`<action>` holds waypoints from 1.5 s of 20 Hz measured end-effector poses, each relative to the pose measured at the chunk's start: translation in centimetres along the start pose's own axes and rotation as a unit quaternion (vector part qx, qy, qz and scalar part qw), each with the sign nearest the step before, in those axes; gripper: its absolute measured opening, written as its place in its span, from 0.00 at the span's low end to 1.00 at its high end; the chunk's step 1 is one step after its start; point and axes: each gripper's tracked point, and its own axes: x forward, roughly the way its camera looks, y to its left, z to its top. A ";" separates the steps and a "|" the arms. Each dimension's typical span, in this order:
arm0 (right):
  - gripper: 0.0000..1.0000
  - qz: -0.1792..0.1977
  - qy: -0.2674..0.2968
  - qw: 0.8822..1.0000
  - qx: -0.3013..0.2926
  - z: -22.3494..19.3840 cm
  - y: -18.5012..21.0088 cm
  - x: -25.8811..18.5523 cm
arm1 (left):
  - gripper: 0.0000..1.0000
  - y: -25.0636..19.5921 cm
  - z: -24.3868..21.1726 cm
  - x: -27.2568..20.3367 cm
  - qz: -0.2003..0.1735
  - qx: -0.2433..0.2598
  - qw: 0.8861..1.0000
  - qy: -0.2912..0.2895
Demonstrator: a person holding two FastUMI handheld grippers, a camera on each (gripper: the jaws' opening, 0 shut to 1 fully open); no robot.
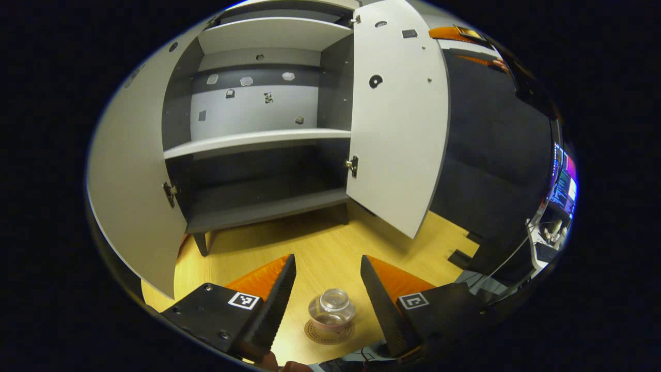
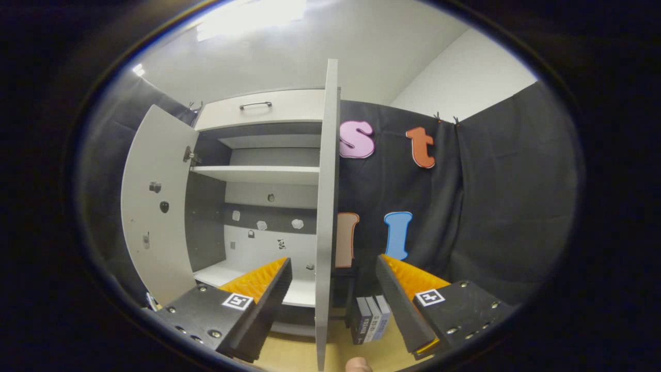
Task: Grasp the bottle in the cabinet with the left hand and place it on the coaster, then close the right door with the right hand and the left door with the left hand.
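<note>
In the left gripper view a small clear bottle [image 1: 331, 309] stands upright on a round coaster [image 1: 329, 331] on the wooden table. My left gripper [image 1: 328, 302] is open above it, one finger on each side, neither touching. Beyond stands the white cabinet [image 1: 258, 139] with its left door [image 1: 129, 186] and right door [image 1: 397, 113] both open and its shelves bare. In the right gripper view my right gripper [image 2: 333, 299] is open, and the right door [image 2: 326, 217] shows edge-on between its fingers. The left door [image 2: 157, 206] is swung wide.
A few books [image 2: 371, 319] stand upright on the wooden table [image 1: 330, 243] right of the cabinet. Black cloth [image 2: 490, 206] walls the booth. A desk with screens [image 1: 563, 186] lies far right in the left gripper view.
</note>
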 end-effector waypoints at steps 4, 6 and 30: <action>0.94 0.000 -0.007 1.000 -0.002 0.3 -0.4 -0.7 | 0.83 0.6 4.7 -0.9 0.012 -0.002 0.999 -0.048; 0.98 -0.006 -0.010 1.000 -0.002 0.5 -0.9 -1.1 | 0.83 0.9 7.1 -1.2 0.022 0.005 0.997 -0.074; 0.96 -0.060 0.042 0.997 -0.007 -2.5 -5.0 1.0 | 0.92 8.3 15.4 -2.5 0.150 -0.064 0.976 -0.144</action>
